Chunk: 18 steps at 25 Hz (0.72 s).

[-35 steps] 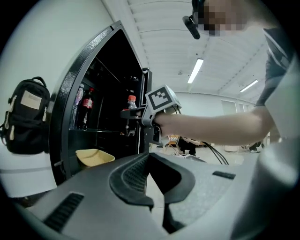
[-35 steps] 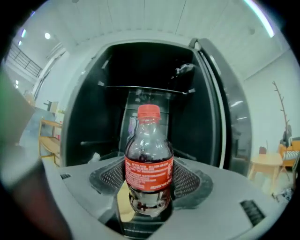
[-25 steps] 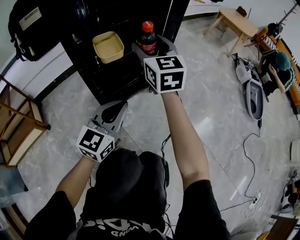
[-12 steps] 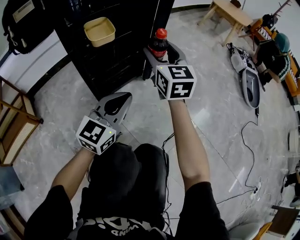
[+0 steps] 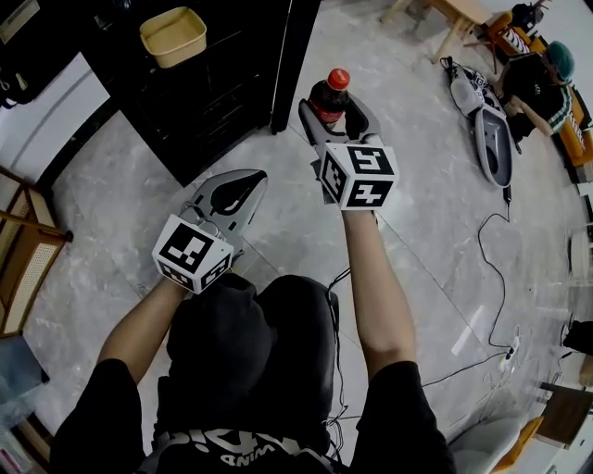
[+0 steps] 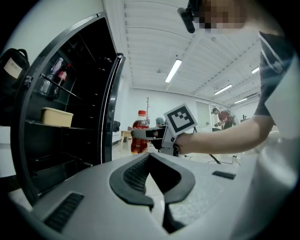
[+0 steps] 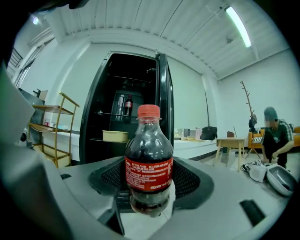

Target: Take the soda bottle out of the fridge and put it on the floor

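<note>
1. My right hand-held gripper [image 5: 331,113] [image 7: 149,182] holds the soda bottle [image 5: 328,91] [image 7: 149,161]. Its two jaws press on the bottle from both sides, low down by the red label.
2. The bottle stands straight up in the grip. It has a red cap and dark drink inside.
3. The bottle is outside the fridge [image 5: 218,88]. It is up in the air over the grey floor [image 5: 435,213].
4. The black fridge is off to the left of my right hand-held gripper. Its door [image 5: 293,56] stands open, just left of the bottle.
5. A yellow tub [image 5: 173,35] [image 7: 115,136] sits on a fridge shelf, well to the left of the bottle.
6. My left hand-held gripper [image 5: 232,193] [image 6: 158,204] is closer to my body and to the left of the right one. Its jaws are closed together with nothing between them.
7. From the left hand-held gripper, the fridge is ahead on the left, and the bottle [image 6: 139,132] is straight ahead.
8. Far to the right of my right hand-held gripper there is a person in a green cap [image 5: 547,79]. A small wooden table [image 5: 463,14] is near them.
</note>
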Motion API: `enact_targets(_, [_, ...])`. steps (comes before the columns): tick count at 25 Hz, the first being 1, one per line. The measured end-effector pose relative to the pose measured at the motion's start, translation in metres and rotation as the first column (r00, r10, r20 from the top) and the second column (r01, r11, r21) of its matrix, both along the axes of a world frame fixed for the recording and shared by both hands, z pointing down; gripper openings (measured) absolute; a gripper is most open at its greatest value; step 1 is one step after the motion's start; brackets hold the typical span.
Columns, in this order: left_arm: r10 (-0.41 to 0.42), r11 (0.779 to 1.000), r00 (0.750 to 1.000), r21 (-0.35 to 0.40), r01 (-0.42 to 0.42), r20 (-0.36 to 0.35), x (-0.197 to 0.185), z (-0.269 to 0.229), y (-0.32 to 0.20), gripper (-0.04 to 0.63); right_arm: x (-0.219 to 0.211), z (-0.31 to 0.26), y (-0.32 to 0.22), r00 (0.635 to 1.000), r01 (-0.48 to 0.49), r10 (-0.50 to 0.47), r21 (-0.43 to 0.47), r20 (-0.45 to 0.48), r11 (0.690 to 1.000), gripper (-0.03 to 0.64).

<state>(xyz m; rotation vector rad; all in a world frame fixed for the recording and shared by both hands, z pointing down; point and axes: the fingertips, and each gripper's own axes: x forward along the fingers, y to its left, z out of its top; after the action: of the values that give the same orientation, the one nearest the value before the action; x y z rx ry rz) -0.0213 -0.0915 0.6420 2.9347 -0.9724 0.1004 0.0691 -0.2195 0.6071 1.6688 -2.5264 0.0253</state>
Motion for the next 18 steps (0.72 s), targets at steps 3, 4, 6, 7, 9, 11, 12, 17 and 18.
enact_targets(3, [0.016,1.0,1.0,-0.02,-0.016,-0.006,0.004,0.013,-0.001,0.006,0.011,0.02,0.004,1.0,-0.023,0.023,-0.007,0.016,1.0,0.313])
enact_targets(4, [0.018,1.0,1.0,-0.025,-0.018,-0.006,0.004,0.018,-0.002,0.006,0.015,0.027,0.005,0.999,-0.033,0.033,-0.011,0.02,0.999,0.313])
enact_targets(6, [0.022,0.999,1.0,-0.03,-0.023,-0.003,0.006,0.027,-0.004,0.006,0.021,0.043,0.008,0.998,-0.051,0.052,-0.018,0.025,0.999,0.313])
enact_targets(7, [0.027,0.999,1.0,-0.032,-0.027,-0.002,0.007,0.031,-0.005,0.006,0.024,0.05,0.009,0.998,-0.059,0.059,-0.02,0.024,0.998,0.313])
enact_targets(9, [0.037,0.999,0.999,-0.035,-0.037,-0.001,0.011,0.038,-0.008,0.006,0.03,0.064,0.011,0.997,-0.068,0.069,-0.018,0.02,0.997,0.313])
enact_targets(11, [0.047,0.998,0.999,-0.035,-0.047,0.001,0.016,0.044,-0.009,0.006,0.035,0.077,0.013,0.997,-0.079,0.079,-0.019,0.024,0.997,0.313])
enact_targets(12, [0.052,0.998,0.999,-0.037,-0.052,0.001,0.017,0.047,-0.009,0.006,0.037,0.084,0.015,0.996,-0.084,0.085,-0.021,0.029,0.996,0.313])
enact_targets(17, [0.062,0.996,0.998,-0.06,-0.062,-0.001,0.023,0.062,-0.012,0.006,0.044,0.12,0.021,0.995,-0.092,0.094,-0.048,0.031,0.995,0.313])
enact_targets(18, [0.063,0.996,0.998,-0.063,-0.063,0.001,0.023,0.066,-0.013,0.006,0.045,0.127,0.022,0.995,-0.096,0.098,-0.055,0.033,0.994,0.313])
